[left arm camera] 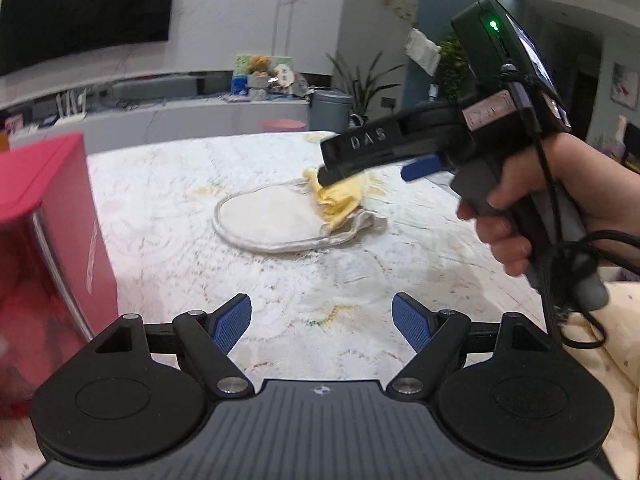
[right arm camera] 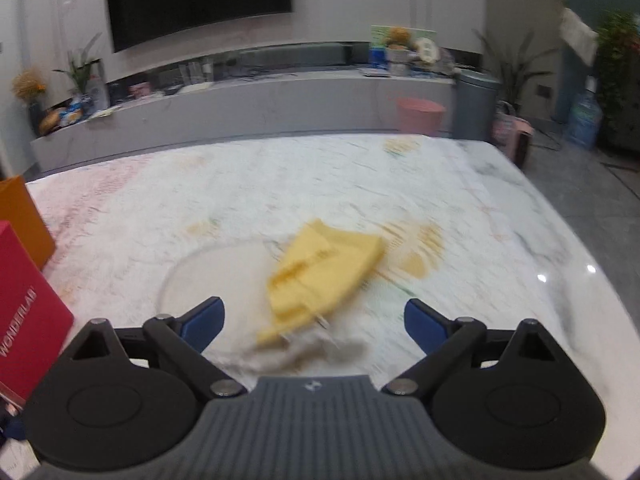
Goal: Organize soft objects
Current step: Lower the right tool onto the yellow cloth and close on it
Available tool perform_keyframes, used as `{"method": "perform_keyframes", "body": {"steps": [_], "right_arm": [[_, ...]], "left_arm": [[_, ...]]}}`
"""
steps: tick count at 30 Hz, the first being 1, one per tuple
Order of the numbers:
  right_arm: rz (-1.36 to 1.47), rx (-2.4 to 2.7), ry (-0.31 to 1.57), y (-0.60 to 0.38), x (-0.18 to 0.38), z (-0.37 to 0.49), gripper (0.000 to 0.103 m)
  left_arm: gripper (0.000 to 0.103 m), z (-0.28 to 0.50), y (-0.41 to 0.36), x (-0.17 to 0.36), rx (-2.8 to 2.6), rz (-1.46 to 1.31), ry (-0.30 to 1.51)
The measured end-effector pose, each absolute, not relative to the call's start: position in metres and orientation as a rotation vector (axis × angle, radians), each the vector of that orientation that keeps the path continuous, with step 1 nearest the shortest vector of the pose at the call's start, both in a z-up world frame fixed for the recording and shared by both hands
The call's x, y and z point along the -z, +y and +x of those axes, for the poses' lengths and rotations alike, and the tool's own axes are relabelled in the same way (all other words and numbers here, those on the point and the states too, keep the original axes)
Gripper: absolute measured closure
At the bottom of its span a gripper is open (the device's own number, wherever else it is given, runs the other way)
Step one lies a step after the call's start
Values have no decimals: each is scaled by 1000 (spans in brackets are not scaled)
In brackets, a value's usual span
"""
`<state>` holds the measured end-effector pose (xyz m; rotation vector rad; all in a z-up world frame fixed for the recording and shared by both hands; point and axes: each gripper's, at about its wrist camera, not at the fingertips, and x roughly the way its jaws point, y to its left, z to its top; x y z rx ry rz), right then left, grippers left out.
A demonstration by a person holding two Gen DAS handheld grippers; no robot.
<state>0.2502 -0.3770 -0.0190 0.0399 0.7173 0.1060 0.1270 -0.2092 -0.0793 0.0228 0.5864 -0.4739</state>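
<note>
Left wrist view: your left gripper [left arm camera: 322, 322] hangs over the lace-patterned tablecloth [left arm camera: 280, 280] with its blue pads spread wide and nothing between them. At about 12 o'clock from it lies an off-white oval cloth pouch [left arm camera: 268, 220], flat on the table, with a crumpled yellow cloth [left arm camera: 336, 200] at its mouth at the 3 o'clock end. Your right gripper [left arm camera: 344, 172] reaches in from 2 o'clock with its tip on or just over the yellow cloth; from this side you cannot tell whether it touches. A red box [left arm camera: 52, 232] stands at 9 o'clock, close to the left gripper; a swing that way would likely clip its wall. Right wrist view: blurred by motion. The right gripper [right arm camera: 314, 322] has its fingers wide apart, nothing clamped. The yellow cloth [right arm camera: 324, 276] sits just ahead at 12 o'clock, partly over the pale pouch [right arm camera: 224, 272], whose loose edge bunches between the fingers near the bottom. The red box [right arm camera: 28, 320] and an orange box [right arm camera: 20, 216] stand at 9 to 10 o'clock. Risks, as judged: closing now, you may pinch pouch fabric along with the yellow cloth, or snag the lace tablecloth [right arm camera: 280, 184] and drag it. With the left gripper idle, nothing pins the pouch, so pushing the cloth in could slide the whole pouch away. A shallow bite on one fold may let the cloth slip free.
</note>
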Motion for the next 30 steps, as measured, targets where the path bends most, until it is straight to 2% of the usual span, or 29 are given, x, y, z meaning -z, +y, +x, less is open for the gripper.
{"method": "perform_keyframes", "body": {"steps": [2,4,6,9,13,20,30], "right_arm": [[13,-112,705,-370,20,261,9],[-31,-95,738,-362,28,273,16],[-123,-33,762,-351,38,281,37],[-165,-22,768,-349,47,286,44],[-118,-55,779,-362,48,286,70],[-149,-149,768,-372,49,282,86],[-185,-98,779,-391,33,290,95]], "left_arm": [[9,132,-206,80,462,5,603],[9,134,-203,78,448,-7,605],[9,135,-200,76,440,-10,601],[9,138,-199,76,420,-6,613],[9,140,-204,75,411,21,616],[9,157,-226,76,398,113,658],[9,201,-250,63,349,260,749]]}}
